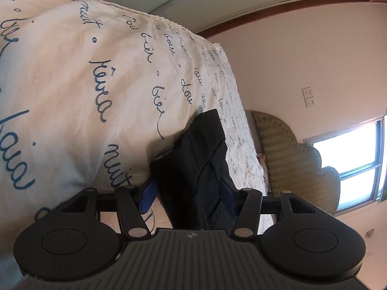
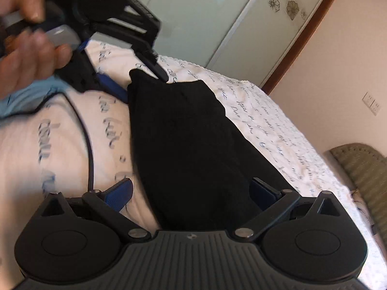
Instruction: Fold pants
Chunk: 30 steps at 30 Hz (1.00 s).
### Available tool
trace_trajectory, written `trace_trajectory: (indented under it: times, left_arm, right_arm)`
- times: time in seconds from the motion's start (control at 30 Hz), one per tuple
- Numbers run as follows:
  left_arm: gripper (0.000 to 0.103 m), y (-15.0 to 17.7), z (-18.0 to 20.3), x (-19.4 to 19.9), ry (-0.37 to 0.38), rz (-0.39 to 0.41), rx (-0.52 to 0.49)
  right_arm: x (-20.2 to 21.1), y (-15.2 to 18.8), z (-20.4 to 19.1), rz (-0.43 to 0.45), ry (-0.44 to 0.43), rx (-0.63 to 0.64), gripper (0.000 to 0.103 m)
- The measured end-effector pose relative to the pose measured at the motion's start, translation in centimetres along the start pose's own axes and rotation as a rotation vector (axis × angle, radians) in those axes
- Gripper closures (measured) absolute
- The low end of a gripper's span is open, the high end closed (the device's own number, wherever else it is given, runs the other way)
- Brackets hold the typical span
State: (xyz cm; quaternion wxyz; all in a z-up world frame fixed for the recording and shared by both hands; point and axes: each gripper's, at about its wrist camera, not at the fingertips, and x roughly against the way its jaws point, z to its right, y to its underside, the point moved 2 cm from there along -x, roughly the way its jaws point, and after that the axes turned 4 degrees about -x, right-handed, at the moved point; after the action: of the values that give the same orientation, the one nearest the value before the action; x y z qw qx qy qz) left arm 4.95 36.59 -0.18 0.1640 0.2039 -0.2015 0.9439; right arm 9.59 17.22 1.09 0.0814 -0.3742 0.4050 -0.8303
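Black pants, soft and limp, stretched above a script-printed bed. Left gripper and right gripper, jaws apart around bunched fabric; true clamping unclear. Best held at corners.

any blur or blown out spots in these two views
Left wrist view: sharp, but the window is blown out to white and the fisheye bends the ceiling line. Right wrist view: the hand and left gripper at upper left are motion-blurred, the bedspread print near them smeared; the pants read as flat black with little detail.
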Motion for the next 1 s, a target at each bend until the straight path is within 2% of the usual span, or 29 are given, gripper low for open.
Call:
trace_trajectory:
  times: [0.07,0.13,0.27,0.37,0.43,0.5,0.53,0.57,0.63,0.9,1.0]
  left_arm:
    - [0.049,0.0,-0.9,1.2,0.021,0.002,0.024]
    - [0.050,-0.1,-1.9,2.8,0.017,0.042,0.036]
    - [0.050,-0.3,-3.6,5.5,0.012,0.108,0.054]
    - [0.055,0.3,-3.9,5.9,0.010,0.129,0.008]
    - [0.057,0.9,-3.4,6.0,-0.018,0.147,-0.071]
    - [0.055,1.6,-2.6,6.0,-0.049,0.162,-0.146]
    - [0.053,1.9,-2.2,6.0,-0.054,0.164,-0.171]
    - [0.050,2.1,-1.9,6.0,-0.054,0.164,-0.191]
    - [0.046,2.1,-1.6,6.2,-0.048,0.160,-0.210]
    - [0.045,1.9,-2.1,6.1,-0.031,0.162,-0.199]
    - [0.041,1.8,-2.0,6.3,-0.012,0.155,-0.157]
  right_arm:
    - [-0.8,-1.1,0.4,-0.026,-0.025,-0.048,0.000]
    - [-1.5,-2.0,0.2,-0.038,-0.040,-0.065,0.000]
    - [-2.8,-3.8,-1.7,-0.010,-0.049,-0.008,0.000]
    - [-4.1,-5.1,-3.2,0.010,-0.045,0.017,0.001]
    - [-4.8,-5.8,-3.5,0.018,-0.024,0.024,0.001]
    - [-5.2,-6.4,-3.6,0.025,-0.011,0.014,0.008]
    - [-5.4,-6.5,-3.5,0.024,-0.015,0.007,0.022]
    - [-5.3,-6.5,-3.5,0.025,-0.018,-0.003,0.045]
    - [-5.2,-6.2,-3.5,0.016,-0.003,-0.017,0.068]
    - [-5.5,-6.3,-5.1,0.022,0.045,0.079,0.067]
    - [-5.5,-6.6,-5.5,0.018,0.059,0.112,0.067]
